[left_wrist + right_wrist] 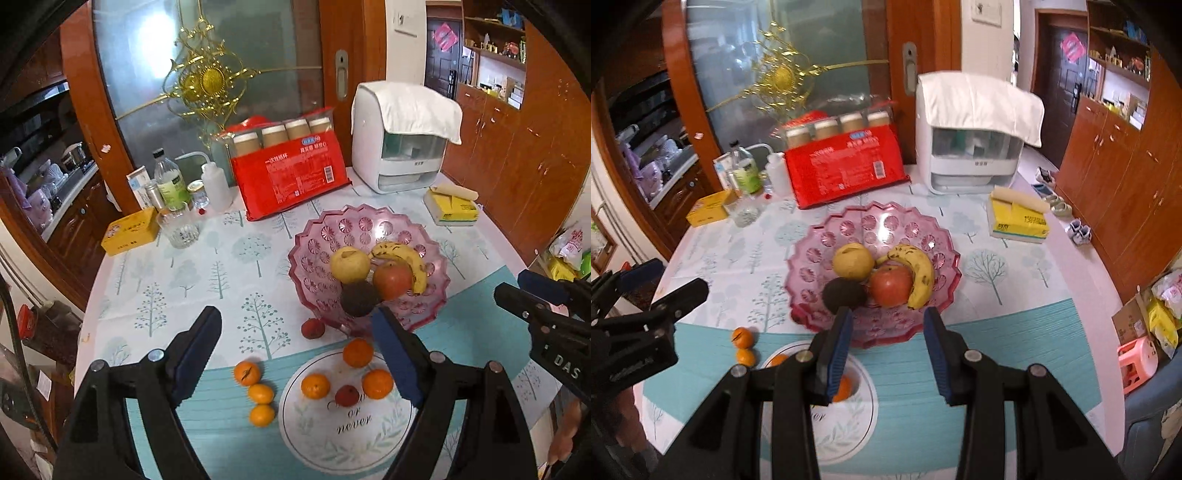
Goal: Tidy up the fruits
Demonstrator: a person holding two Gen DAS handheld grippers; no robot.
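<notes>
Two sets of black tongs with blue pads hang above a round worktop (192,273) covered by a pale cloth printed with trees. The left tongs (299,354) stand wide apart with nothing between the pads. The right tongs (886,354) are narrower but a clear gap shows between the pads, and they grasp nothing.

A scalloped pink glass fruit bowl (369,229) sits near the middle of the worktop. Inside it lie a yellow pear (349,264), a spotted yellow banana (402,258), a red apple (392,278) and a dark brown round fruit (359,297), all touching one another.

Nearer the cameras, a round white placemat with script lettering (343,435) carries three small orange mandarins (314,386) and one small red fruit (347,395). Three more orange mandarins (260,393) lie in a line on the cloth just left of the placemat. Another small red fruit (313,328) rests on the cloth beside the bowl's near rim.

At the far side stand a red pack of paper cups (291,173), a white appliance draped with a white cloth (399,147), a yellow tissue pack (452,208), a yellow box (129,230), a clear glass tumbler (179,229) and several bottles (171,182).
</notes>
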